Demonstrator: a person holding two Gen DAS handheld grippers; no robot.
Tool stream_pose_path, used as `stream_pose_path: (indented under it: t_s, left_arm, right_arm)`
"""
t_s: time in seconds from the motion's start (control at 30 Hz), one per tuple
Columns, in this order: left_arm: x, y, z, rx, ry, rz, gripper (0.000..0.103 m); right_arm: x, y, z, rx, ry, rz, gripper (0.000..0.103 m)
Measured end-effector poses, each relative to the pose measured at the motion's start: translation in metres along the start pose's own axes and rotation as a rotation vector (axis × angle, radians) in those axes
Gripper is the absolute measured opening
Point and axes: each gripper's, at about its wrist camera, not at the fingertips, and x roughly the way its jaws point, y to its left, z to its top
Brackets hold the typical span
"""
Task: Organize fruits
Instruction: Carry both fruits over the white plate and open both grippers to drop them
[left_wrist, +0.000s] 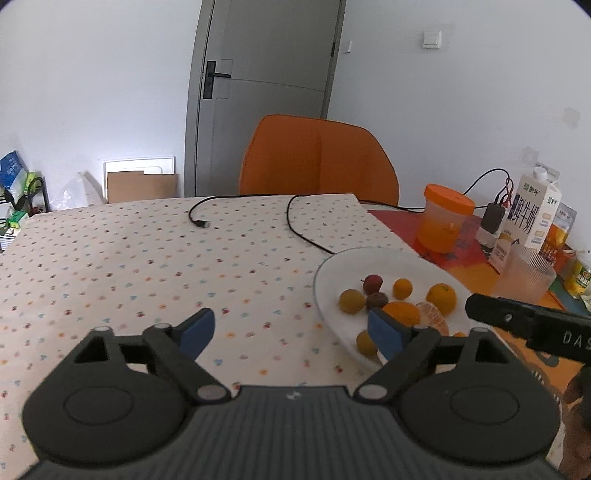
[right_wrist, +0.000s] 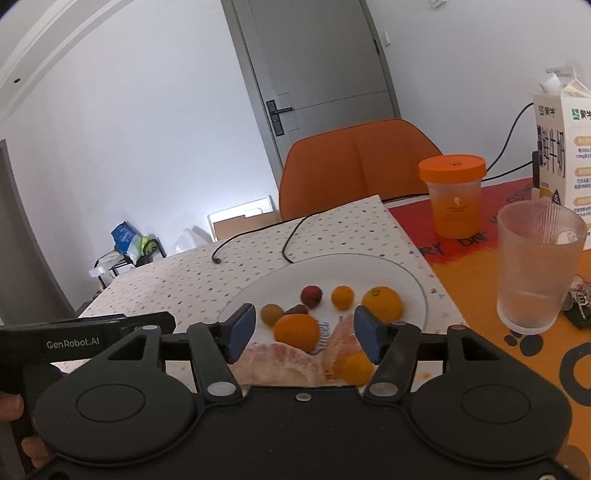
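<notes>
While both grippers are hovering low over the worktop (left_wrist: 110, 251), neither one is holding anything. Over on the left, the left gripper (left_wrist: 291, 328) is sitting with its blue fingers (left_wrist: 197, 330) spread wide apart, nothing but the dotted cloth between them; its right-hand finger is overlapping the near edge of the white plate (left_wrist: 332, 273), so the fruit is lying just past and to the right of that finger rather than inside the gap. On the plate, a yellow-green fruit (left_wrist: 351, 301), two dark red ones, a small orange one (left_wrist: 402, 288) and a bigger orange (left_wrist: 441, 297) are lying loosely grouped, with peeled citrus segments (left_wrist: 432, 314) beside them.

Moving right, the right gripper (right_wrist: 304, 332) is hanging over the plate's near side, fingers (right_wrist: 242, 332) apart and pressing on nothing. An orange (right_wrist: 296, 331) is sitting right in the gap between them, slightly beyond the tips, and the peeled pieces (right_wrist: 275, 363) are lying under and between the fingers. Further right, an orange-lidded cup (right_wrist: 453, 195), a ribbed glass (right_wrist: 537, 266) and a milk carton (right_wrist: 563, 147) are standing off the plate.
</notes>
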Motion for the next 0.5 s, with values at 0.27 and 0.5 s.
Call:
stream_pose_path:
  t_s: [0.27, 0.5]
  left_arm:
    - [-0.014, 0.028, -0.007, -0.044, 0.024, 0.017, 0.097]
    - [-0.031, 0.049, -0.015, -0.068, 0.037, 0.046, 0.1]
  right_arm:
    - [0.0, 0.019, -0.003, -0.004, 0.03, 0.002, 0.076]
    - [-0.005, 0.04, -0.008, -0.012, 0.051, 0.005, 0.097]
